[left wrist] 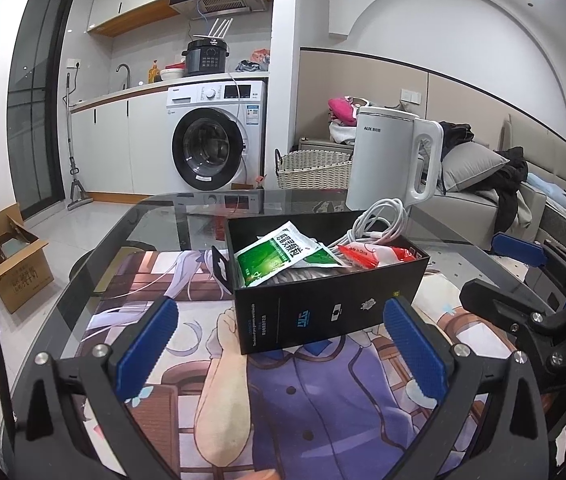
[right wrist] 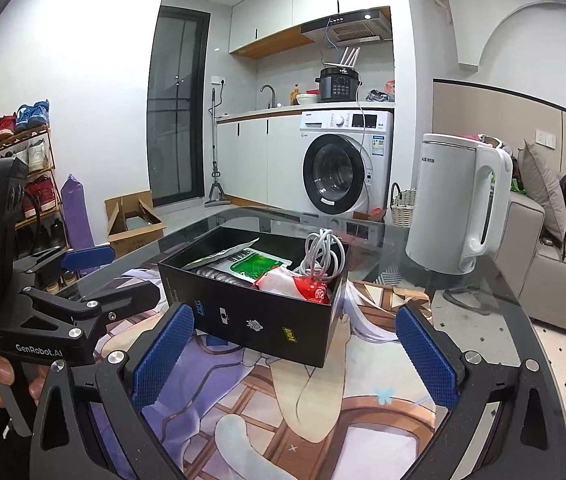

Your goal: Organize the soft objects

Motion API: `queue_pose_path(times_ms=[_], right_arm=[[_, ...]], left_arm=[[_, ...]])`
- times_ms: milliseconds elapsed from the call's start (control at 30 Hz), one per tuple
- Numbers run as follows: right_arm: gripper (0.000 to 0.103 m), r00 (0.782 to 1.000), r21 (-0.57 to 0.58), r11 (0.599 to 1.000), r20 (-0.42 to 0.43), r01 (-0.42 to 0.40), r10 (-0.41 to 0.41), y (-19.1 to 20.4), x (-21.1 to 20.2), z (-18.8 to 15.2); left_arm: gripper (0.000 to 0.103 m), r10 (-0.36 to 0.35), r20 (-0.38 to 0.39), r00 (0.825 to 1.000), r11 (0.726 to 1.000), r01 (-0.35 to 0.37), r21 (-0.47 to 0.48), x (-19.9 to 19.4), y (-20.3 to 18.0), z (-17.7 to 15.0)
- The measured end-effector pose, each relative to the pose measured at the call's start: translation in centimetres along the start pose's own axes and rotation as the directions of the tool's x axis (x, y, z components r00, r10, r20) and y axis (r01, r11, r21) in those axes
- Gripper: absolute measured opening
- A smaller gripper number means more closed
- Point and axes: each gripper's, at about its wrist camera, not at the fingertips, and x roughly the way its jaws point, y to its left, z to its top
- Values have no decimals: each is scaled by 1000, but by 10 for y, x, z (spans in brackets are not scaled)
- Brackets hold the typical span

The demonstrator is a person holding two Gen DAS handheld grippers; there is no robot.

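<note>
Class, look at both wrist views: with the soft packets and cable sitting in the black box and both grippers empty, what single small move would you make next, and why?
Probably lower the right gripper onto the white cable and tuck it down: it loops above the rim of the black box, while the green packet and red packet lie inside. Both grippers, including the left gripper, are open and empty.

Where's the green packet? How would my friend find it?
Find the glass table with the cartoon mat, then the open black box on it. The green packet lies inside, beside a red-and-white packet and a coiled white cable; it is the only green one.
</note>
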Motion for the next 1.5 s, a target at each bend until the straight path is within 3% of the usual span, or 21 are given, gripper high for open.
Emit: queue_pose_path(times_ms=[1500], right_arm=[[103, 1000, -2, 1000, 1, 0, 0, 1, 0, 0]], left_arm=[[103, 5, 3, 1000, 1000, -5, 10, 0, 0, -1]])
